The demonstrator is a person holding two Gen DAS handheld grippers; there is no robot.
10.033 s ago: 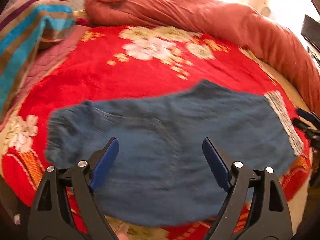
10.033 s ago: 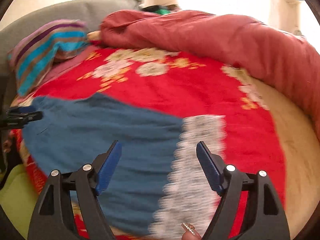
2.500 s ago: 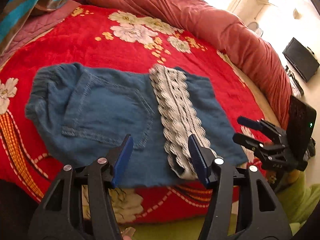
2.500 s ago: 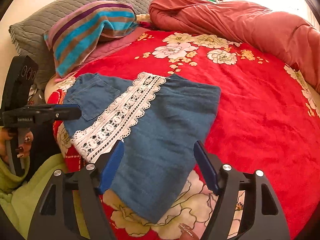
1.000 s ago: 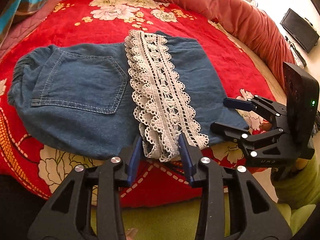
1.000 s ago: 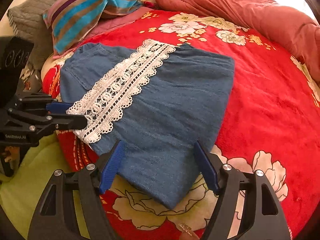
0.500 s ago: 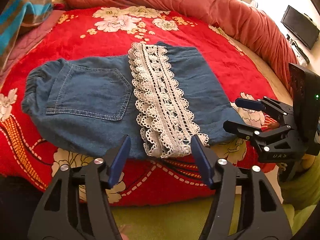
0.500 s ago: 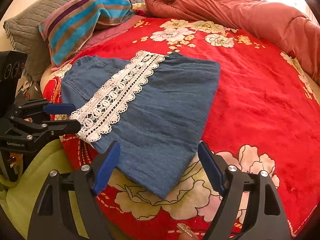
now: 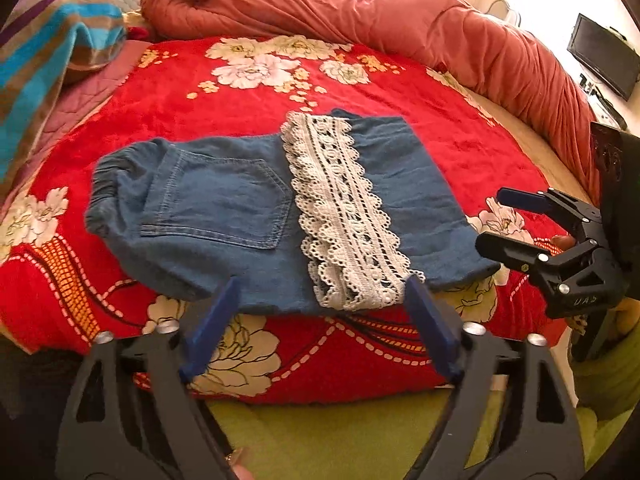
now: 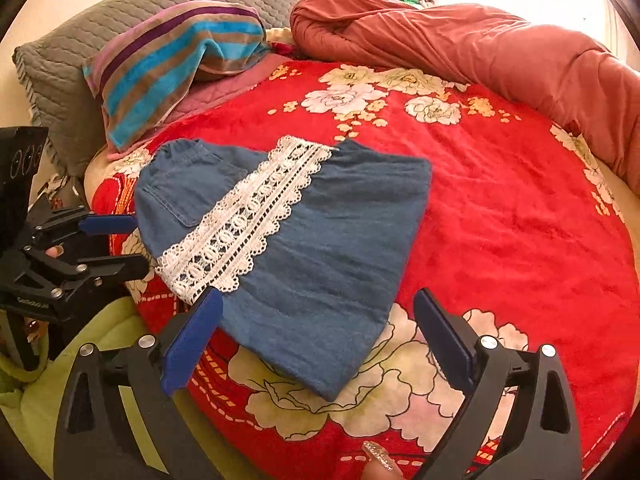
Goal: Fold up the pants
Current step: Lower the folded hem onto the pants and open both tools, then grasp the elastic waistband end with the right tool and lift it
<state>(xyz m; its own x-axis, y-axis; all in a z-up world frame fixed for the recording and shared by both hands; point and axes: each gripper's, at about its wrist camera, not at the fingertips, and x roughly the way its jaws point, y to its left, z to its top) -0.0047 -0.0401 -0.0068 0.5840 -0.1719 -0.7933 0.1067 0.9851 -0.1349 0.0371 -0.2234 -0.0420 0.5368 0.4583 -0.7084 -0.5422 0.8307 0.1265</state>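
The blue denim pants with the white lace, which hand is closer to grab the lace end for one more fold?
Probably the left. The left gripper, jaws opening and empty, hangs right before the white lace hem of the blue denim pants. The right gripper faces plain denim.

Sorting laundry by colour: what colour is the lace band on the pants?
White lace band on blue denim pants, clearest in the right wrist view.
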